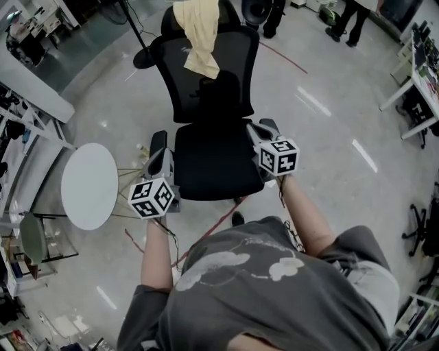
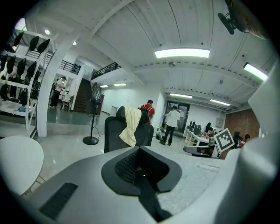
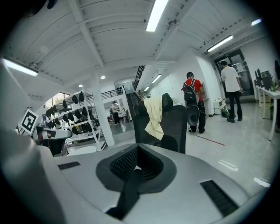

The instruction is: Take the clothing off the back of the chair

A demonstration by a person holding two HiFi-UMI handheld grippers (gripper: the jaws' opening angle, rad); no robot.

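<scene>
A pale yellow cloth [image 1: 196,34] hangs over the headrest and back of a black mesh office chair [image 1: 212,89]. I stand in front of the seat, facing the chair. My left gripper [image 1: 162,155] is by the chair's left armrest and my right gripper [image 1: 255,128] by the right armrest, both well short of the cloth. In the left gripper view the left gripper [image 2: 140,151] has its jaws closed together with nothing between them, and the cloth [image 2: 130,127] on the chair [image 2: 114,133] lies ahead. The right gripper [image 3: 138,152] looks the same, with the cloth [image 3: 154,117] beyond it.
A round white table [image 1: 89,185] stands left of the chair. A floor fan on a black stand [image 1: 140,51] is behind the chair at the left. People [image 1: 350,20] stand at the back right. Desks [image 1: 418,75] line the right side, shelves [image 1: 20,130] the left.
</scene>
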